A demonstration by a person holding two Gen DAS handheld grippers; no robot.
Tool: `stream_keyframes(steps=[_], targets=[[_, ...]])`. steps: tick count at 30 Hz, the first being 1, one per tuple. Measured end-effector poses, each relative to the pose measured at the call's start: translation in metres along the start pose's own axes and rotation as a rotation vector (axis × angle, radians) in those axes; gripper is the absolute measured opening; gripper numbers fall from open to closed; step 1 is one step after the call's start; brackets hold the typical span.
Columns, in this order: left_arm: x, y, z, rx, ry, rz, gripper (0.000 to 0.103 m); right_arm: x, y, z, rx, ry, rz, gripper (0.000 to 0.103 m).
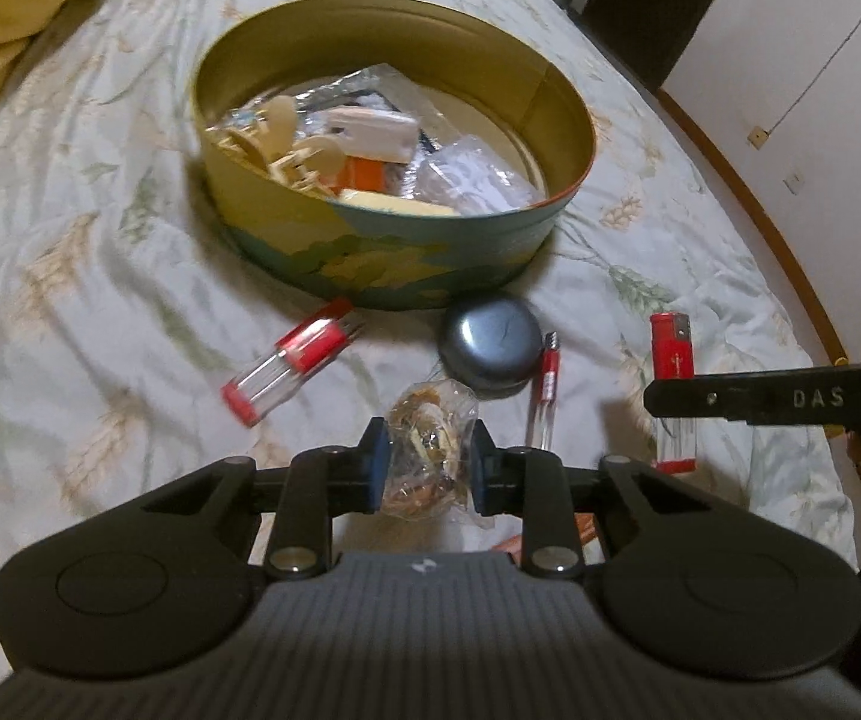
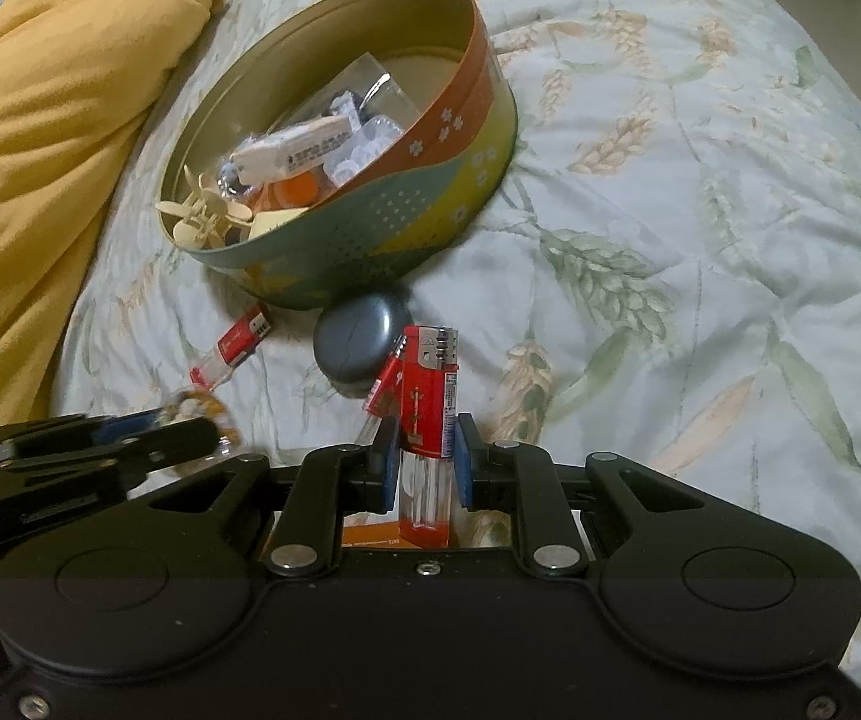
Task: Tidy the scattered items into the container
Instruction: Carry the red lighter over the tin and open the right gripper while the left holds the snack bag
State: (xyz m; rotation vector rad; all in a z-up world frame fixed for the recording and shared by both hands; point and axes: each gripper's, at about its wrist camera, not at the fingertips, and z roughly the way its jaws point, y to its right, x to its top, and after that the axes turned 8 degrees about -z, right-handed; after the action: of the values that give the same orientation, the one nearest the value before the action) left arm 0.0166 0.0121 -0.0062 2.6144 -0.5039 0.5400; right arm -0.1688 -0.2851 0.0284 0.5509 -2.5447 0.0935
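Left tool [image 1: 424,468]: pads closed on a clear bag [image 1: 430,450] of small brownish bits, held just above the bed [image 1: 70,240]. The bag bulges up between the blue pads [image 1: 377,468].

Right tool [image 2: 424,468]: pads closed on a red lighter [image 2: 428,402], clear lower body between the pads, metal cap pointing towards the tin. In the left view the same lighter [image 1: 673,372] shows upright behind the right tool's arm [image 1: 778,399].

Tin [image 1: 382,264]: round, open, on the bed ahead of both tools, towards the bed's far side. Inside: a cream plastic part [image 1: 274,138], a white block [image 1: 370,132], something orange, clear packets. In the right view the tin [image 2: 370,240] sits tilted, near wall lower.

Loose on the bed, just in front of the tin:
- grey round case [image 1: 490,348], touching or nearly touching the tin wall; cannot tell which.
- second lighter [image 1: 292,369], red and clear, lying left of the case.
- slim red lighter [image 1: 547,384], lying right of the case, between it and the held lighter.

Yellow blanket [image 2: 58,150] lies along the bed's left edge, beside the tin. Quilt has a wheat print.
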Motion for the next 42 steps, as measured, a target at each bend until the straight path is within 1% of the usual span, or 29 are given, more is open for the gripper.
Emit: stream_keyframes(steps=[4,6,8,12,15,19,22,25,29,42], targets=[[-0.008,-0.008,-0.004,0.027,0.009,0.002,0.03,-0.002,-0.005,0.001,-0.008,-0.004,-0.025,0.018],[-0.013,-0.011,-0.004,0.024,0.017,-0.002,0.03,-0.003,-0.007,0.002,-0.016,-0.005,-0.039,0.018],[-0.015,-0.015,-0.004,0.007,0.013,-0.017,0.03,-0.004,-0.01,0.003,-0.028,-0.012,-0.049,0.018],[-0.014,-0.016,-0.006,-0.001,0.028,-0.001,0.03,-0.005,-0.017,-0.001,-0.057,0.0,-0.078,0.018],[-0.011,-0.018,-0.008,-0.039,0.041,-0.019,0.03,-0.005,-0.02,-0.006,-0.07,0.013,-0.087,0.018],[-0.01,-0.014,-0.01,-0.061,0.056,0.004,0.03,-0.004,-0.02,-0.013,-0.094,0.018,-0.089,0.018],[-0.009,-0.015,-0.01,-0.081,0.059,0.003,0.03,0.001,-0.022,-0.017,-0.113,0.019,-0.098,0.018],[-0.007,-0.017,-0.011,-0.091,0.064,-0.001,0.03,0.009,-0.026,-0.021,-0.125,0.027,-0.116,0.018],[-0.005,-0.019,-0.012,-0.097,0.071,-0.005,0.03,0.025,-0.037,-0.031,-0.12,0.048,-0.144,0.018],[-0.004,-0.02,-0.016,-0.088,0.087,0.014,0.03,0.093,-0.083,-0.056,-0.111,0.142,-0.243,0.018]])
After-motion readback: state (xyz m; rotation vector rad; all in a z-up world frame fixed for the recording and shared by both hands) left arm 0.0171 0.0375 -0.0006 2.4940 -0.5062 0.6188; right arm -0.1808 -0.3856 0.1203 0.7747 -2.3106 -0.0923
